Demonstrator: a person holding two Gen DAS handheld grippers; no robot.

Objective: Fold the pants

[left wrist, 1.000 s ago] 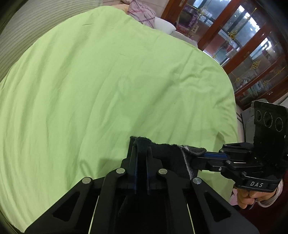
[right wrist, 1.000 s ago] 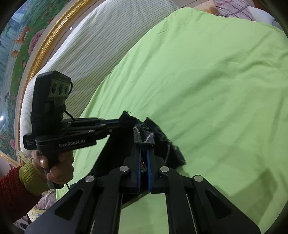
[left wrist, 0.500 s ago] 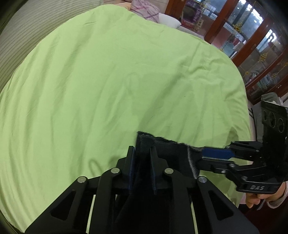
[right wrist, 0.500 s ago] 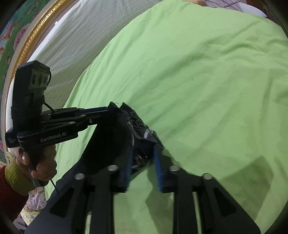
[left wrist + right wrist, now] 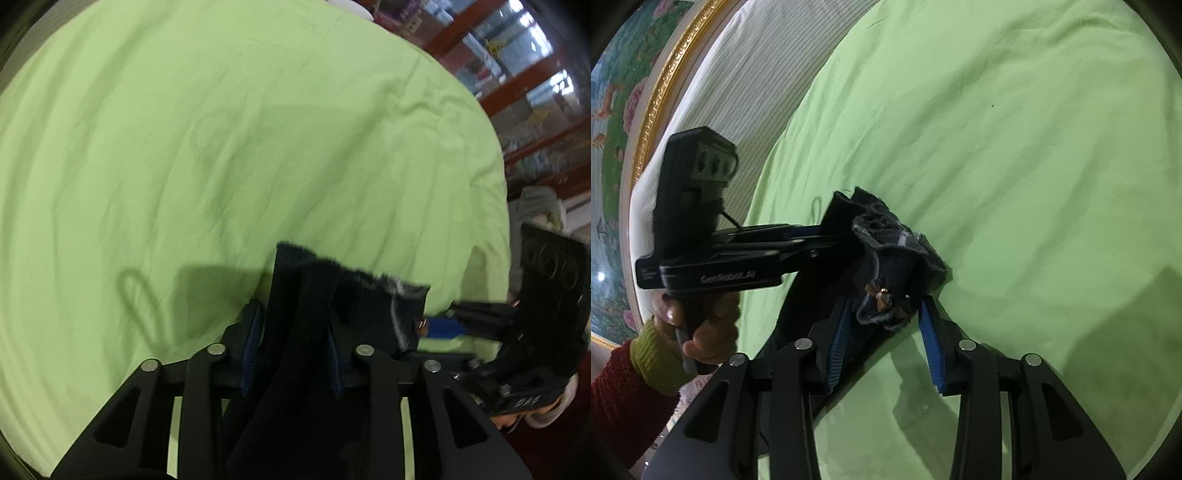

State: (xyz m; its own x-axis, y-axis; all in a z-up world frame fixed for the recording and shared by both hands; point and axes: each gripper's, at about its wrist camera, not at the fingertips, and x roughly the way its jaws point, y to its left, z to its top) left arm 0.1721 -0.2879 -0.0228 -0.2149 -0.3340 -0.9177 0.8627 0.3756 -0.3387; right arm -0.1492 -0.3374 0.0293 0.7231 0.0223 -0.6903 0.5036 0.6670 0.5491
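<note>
Dark, fuzzy-edged pants (image 5: 325, 295) hang bunched at lower centre over a smooth, lightly creased green bed sheet (image 5: 221, 147). The left gripper (image 5: 291, 350), jaws opening, has the cloth loose between its ribbed blue pads. The right gripper (image 5: 886, 332), jaws closing, stands partly apart around the frayed waistband with its small metal stud (image 5: 882, 293).

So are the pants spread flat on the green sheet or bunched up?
Bunched: the dark pants bunch in a crumpled wad on the green sheet.
</note>
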